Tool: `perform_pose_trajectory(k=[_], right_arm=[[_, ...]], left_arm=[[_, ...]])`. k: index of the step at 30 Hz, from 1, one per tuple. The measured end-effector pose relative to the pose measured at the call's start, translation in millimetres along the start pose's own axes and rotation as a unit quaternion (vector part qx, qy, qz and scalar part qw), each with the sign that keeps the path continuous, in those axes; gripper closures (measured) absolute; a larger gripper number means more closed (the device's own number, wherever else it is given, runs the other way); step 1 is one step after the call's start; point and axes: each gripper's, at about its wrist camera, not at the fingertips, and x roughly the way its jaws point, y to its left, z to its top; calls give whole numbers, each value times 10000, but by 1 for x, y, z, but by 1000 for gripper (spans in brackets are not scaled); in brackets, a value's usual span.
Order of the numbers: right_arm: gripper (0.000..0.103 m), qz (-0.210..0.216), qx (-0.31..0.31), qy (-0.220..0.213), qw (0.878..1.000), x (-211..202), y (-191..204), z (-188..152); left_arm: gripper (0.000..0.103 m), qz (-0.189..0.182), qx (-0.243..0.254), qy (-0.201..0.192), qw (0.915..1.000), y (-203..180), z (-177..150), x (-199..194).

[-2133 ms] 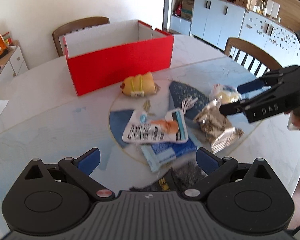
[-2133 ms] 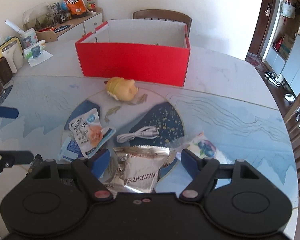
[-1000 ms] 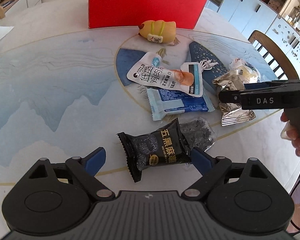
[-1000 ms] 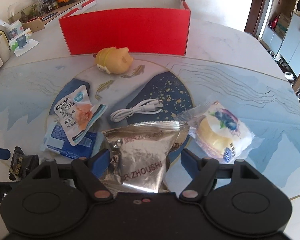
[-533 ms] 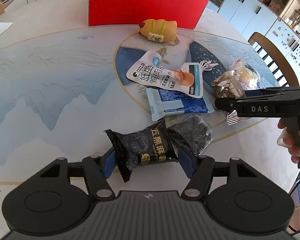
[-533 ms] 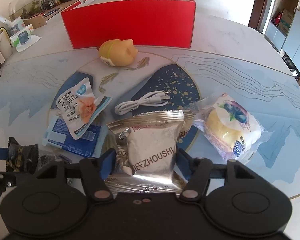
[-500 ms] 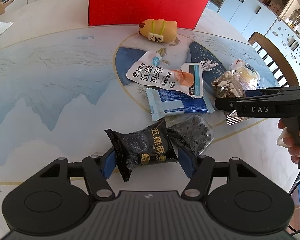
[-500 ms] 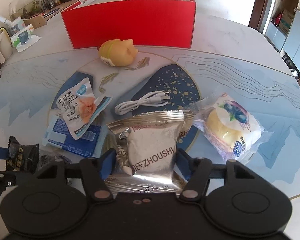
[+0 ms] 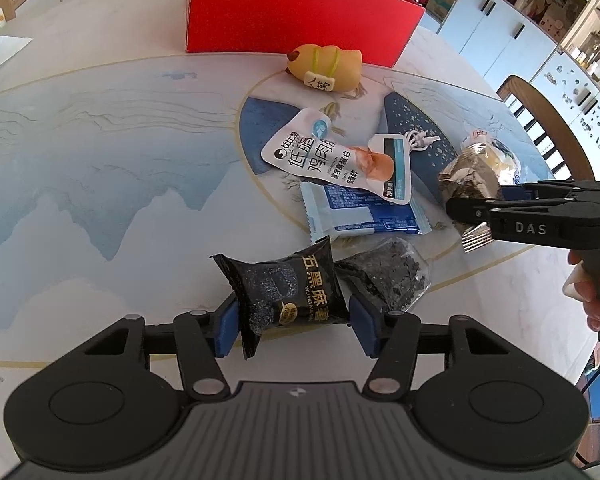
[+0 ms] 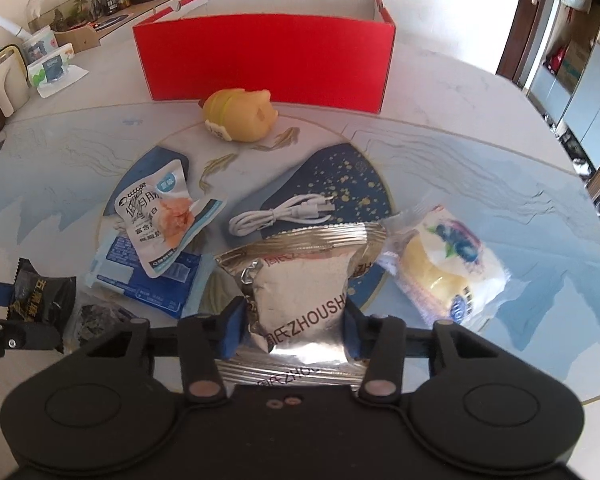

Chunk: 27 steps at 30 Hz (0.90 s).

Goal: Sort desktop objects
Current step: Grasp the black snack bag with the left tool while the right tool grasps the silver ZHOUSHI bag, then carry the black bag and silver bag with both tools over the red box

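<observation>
Here the left tongs are closing on a black snack packet, their blue pads against its two sides, while the right tongs are closing on a silver foil packet the same way. Both packets lie on the worktop, on the near side of the red box, well apart from it. Just before the box sits a yellow toy. Only the right wrist view shows the box's open white inside, the whole white cable and the wrapped blueberry cake beside the foil packet. Only the left wrist view shows the person's hand on the right tongs' handle and a clear bag of dark bits touching the black packet.
</observation>
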Motion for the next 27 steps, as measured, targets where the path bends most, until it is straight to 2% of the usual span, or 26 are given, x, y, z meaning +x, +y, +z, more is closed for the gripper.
perform_pose_trajectory(k=[17, 27], right_arm=[[57, 177, -47, -148, 9997, -28, -4, 8], [57, 485, -140, -313, 9982, -52, -10, 35]], left_arm=[[48, -47, -96, -219, 9997, -6, 14, -20], [48, -24, -44, -441, 9990, -12, 36, -35]])
